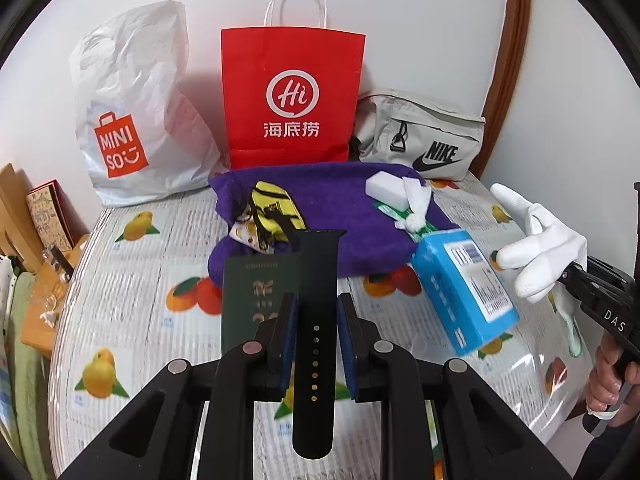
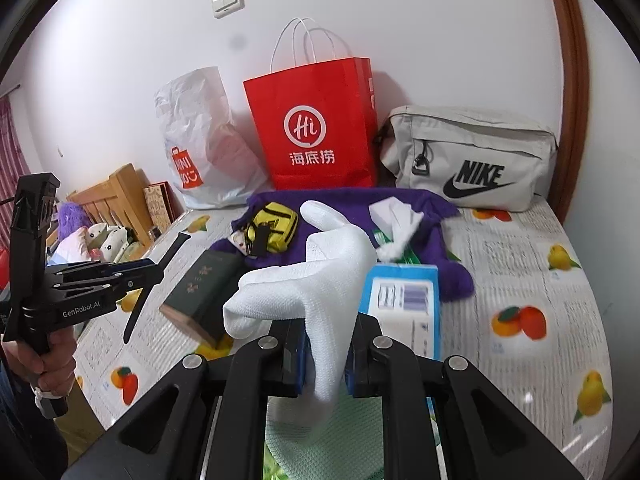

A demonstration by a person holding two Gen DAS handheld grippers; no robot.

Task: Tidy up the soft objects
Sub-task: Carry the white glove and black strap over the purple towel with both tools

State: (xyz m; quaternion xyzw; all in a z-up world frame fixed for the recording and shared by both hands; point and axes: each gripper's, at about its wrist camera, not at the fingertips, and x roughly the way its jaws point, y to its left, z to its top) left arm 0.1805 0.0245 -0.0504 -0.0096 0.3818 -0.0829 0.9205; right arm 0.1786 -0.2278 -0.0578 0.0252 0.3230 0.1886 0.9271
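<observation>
My left gripper (image 1: 316,316) is shut on a black watch strap (image 1: 314,280), which stands upright between the blue pads above the table. My right gripper (image 2: 326,354) is shut on a white glove (image 2: 320,264), whose fingers flop forward and to the left. In the left wrist view the glove (image 1: 544,240) hangs from the right gripper (image 1: 570,276) at the far right. The right wrist view shows the left gripper (image 2: 160,270) at the left with the strap (image 2: 176,246). A purple cloth (image 1: 344,216) lies ahead, carrying a yellow pouch (image 1: 274,208) and a white block (image 1: 384,186).
A dark green book (image 1: 256,296) and a blue box (image 1: 460,292) lie on the fruit-print table cover (image 1: 132,280). A white Miniso bag (image 1: 136,120), a red paper bag (image 1: 292,96) and a grey Nike bag (image 1: 424,136) line the wall. A pale green cloth (image 2: 320,440) lies under the right gripper.
</observation>
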